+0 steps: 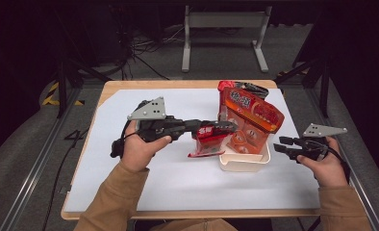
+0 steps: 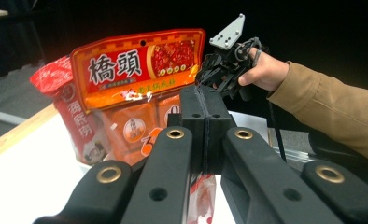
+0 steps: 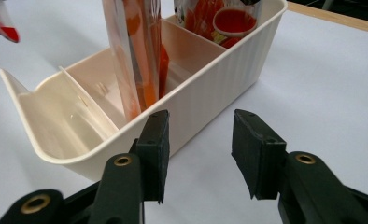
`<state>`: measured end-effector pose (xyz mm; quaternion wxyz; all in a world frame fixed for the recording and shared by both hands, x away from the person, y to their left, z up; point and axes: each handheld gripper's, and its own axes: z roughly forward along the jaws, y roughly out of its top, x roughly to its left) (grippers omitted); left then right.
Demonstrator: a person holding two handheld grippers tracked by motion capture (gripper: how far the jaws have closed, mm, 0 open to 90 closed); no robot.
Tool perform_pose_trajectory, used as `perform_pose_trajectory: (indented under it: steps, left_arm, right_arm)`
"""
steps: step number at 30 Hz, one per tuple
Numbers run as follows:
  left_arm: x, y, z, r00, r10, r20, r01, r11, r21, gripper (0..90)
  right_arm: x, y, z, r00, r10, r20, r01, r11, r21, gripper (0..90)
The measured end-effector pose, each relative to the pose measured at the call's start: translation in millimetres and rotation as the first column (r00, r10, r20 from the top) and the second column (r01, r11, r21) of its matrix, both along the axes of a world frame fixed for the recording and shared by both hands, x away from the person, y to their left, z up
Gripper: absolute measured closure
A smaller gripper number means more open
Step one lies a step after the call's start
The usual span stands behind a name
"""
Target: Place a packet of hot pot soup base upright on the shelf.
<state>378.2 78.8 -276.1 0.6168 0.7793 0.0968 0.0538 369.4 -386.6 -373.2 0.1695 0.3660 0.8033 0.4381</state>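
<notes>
My left gripper (image 1: 228, 126) points right and is shut on the top edge of a small red sauce packet (image 1: 208, 139), which hangs just left of a cream divided bin (image 1: 245, 163). Between the closed jaws in the left gripper view (image 2: 205, 121), the red packet (image 2: 201, 196) shows below. A large orange packet (image 1: 252, 120) stands upright in the bin's middle compartment (image 3: 135, 56). My right gripper (image 1: 283, 144) is open and empty, just right of the bin; in the right gripper view its jaws (image 3: 201, 154) face the bin's ribbed side wall (image 3: 215, 88).
Another red packet (image 1: 235, 87) stands at the bin's far end, behind the orange one (image 2: 56, 84). The bin's near compartment (image 3: 65, 116) holds nothing. A white sheet (image 1: 130, 178) covers the wooden table. A metal stand (image 1: 223, 29) is on the floor beyond.
</notes>
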Motion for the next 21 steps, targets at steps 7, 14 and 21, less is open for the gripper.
perform_pose_trajectory:
  steps: [7, 14, 21]
  left_arm:
    - [4.0, -12.8, 2.8, 0.9998, -0.013, 0.013, 0.013, 0.9998, -0.016, 90.0]
    - [9.4, -24.8, 0.9, 0.9994, -0.026, 0.023, 0.027, 0.9992, -0.030, 90.0]
    - [12.6, -35.5, -1.6, 0.9985, -0.047, 0.030, 0.048, 0.9980, -0.042, 90.0]
  right_arm:
    - [-0.1, -2.0, 0.3, 1.0000, -0.006, 0.001, 0.006, 1.000, 0.001, 57.2]
    - [-0.4, -3.0, 0.5, 1.0000, -0.004, 0.004, 0.004, 1.000, 0.007, 57.2]
    - [0.4, -5.4, -0.6, 0.9999, -0.010, 0.002, 0.010, 1.000, 0.008, 57.2]
